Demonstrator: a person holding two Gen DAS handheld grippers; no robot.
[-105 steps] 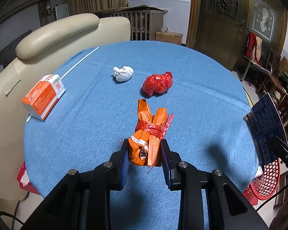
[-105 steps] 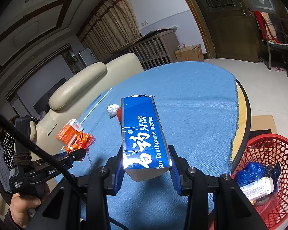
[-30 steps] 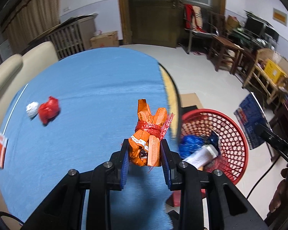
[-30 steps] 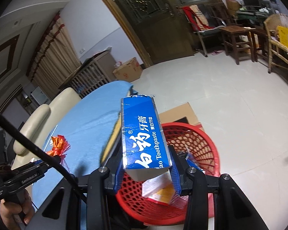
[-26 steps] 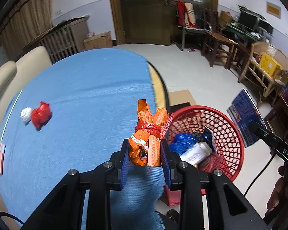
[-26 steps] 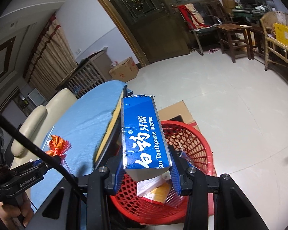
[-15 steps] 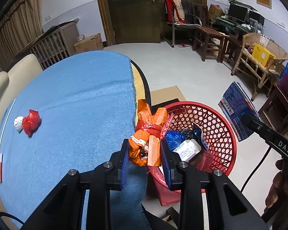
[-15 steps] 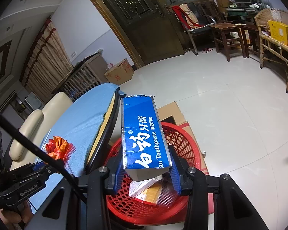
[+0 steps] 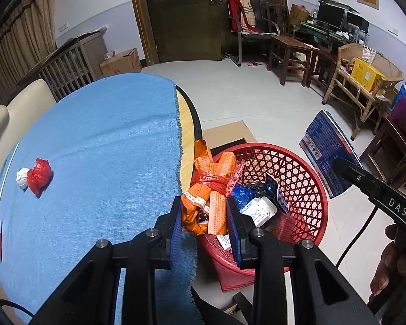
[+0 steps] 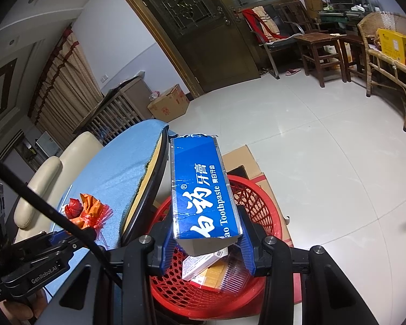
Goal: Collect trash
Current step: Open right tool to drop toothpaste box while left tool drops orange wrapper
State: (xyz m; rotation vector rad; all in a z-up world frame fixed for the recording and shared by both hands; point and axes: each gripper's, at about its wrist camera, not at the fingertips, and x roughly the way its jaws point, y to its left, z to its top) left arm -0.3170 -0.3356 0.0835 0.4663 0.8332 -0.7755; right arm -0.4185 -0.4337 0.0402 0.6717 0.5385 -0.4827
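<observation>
1. Now one orange wrapper bundle is clamped in the left gripper, at the table edge beside one red basket.
2. One blue toothpaste box is clamped in the right gripper, above the basket.
3. Two balls, one red and one white, are left touching on the table.

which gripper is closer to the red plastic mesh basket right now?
Right. The right gripper, holding the blue toothpaste box, hangs over the red plastic mesh basket; the left gripper is at the table edge beside it.
</observation>
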